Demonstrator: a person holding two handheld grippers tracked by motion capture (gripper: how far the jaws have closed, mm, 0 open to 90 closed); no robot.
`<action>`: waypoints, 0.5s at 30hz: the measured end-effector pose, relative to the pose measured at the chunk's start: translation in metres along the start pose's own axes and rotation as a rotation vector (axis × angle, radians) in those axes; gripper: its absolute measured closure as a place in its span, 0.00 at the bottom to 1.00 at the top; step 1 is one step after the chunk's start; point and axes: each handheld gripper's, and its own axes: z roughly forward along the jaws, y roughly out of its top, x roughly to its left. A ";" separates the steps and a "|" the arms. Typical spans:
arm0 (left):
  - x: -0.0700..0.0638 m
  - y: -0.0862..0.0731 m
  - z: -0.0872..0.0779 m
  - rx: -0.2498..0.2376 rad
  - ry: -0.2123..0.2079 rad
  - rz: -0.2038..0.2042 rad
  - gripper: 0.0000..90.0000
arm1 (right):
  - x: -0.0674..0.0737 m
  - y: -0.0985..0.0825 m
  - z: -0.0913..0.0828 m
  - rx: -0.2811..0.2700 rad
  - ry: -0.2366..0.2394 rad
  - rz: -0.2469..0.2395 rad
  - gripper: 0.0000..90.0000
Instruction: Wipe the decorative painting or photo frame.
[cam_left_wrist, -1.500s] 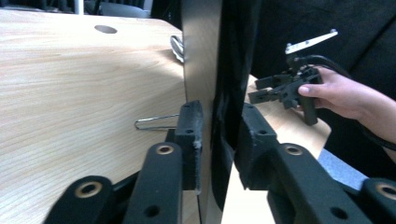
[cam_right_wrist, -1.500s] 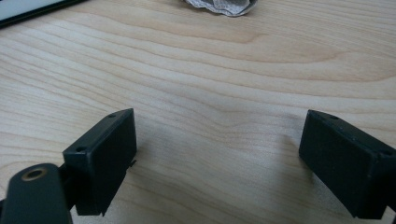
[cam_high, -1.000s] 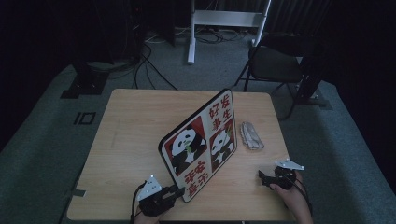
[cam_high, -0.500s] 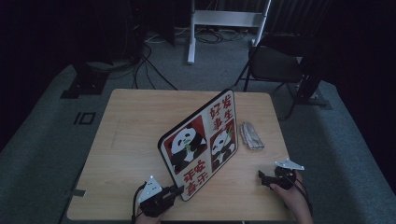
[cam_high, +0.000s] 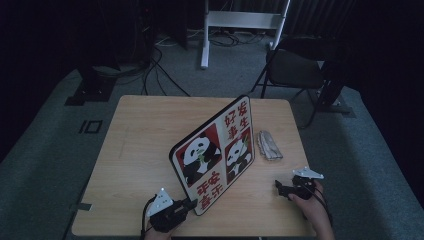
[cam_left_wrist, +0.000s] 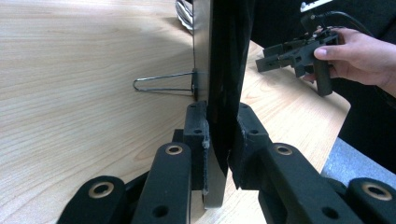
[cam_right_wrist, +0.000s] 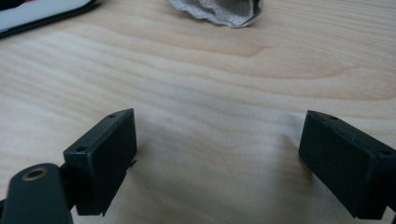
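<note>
Here the panda board's (cam_left_wrist: 224, 70) lower edge sits clamped between the left gripper's (cam_left_wrist: 219, 140) jaws.

We see the left gripper (cam_high: 189, 204) with its jaws just closed, now clamped on the near lower corner of the panda board (cam_high: 215, 153); in the left gripper view the pads (cam_left_wrist: 200, 135) press both faces of the board's edge (cam_left_wrist: 224, 93). A second ago the jaws stand slightly wider around that same corner, and half a second ago they are already at their tightest. From above, the board's top edge sits a touch differently than a second ago, a small shift in its lean, though we cannot tell which way at this size.
</note>
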 end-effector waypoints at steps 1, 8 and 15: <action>0.000 0.000 0.000 0.002 0.000 -0.001 0.88 | -0.001 0.002 0.002 0.001 0.001 0.002 0.13; -0.002 -0.001 0.000 0.002 0.007 -0.001 0.88 | -0.004 0.020 0.009 -0.010 -0.024 0.017 0.16; -0.003 -0.001 0.000 0.004 0.008 -0.003 0.88 | -0.008 0.051 0.013 -0.057 -0.027 -0.002 0.18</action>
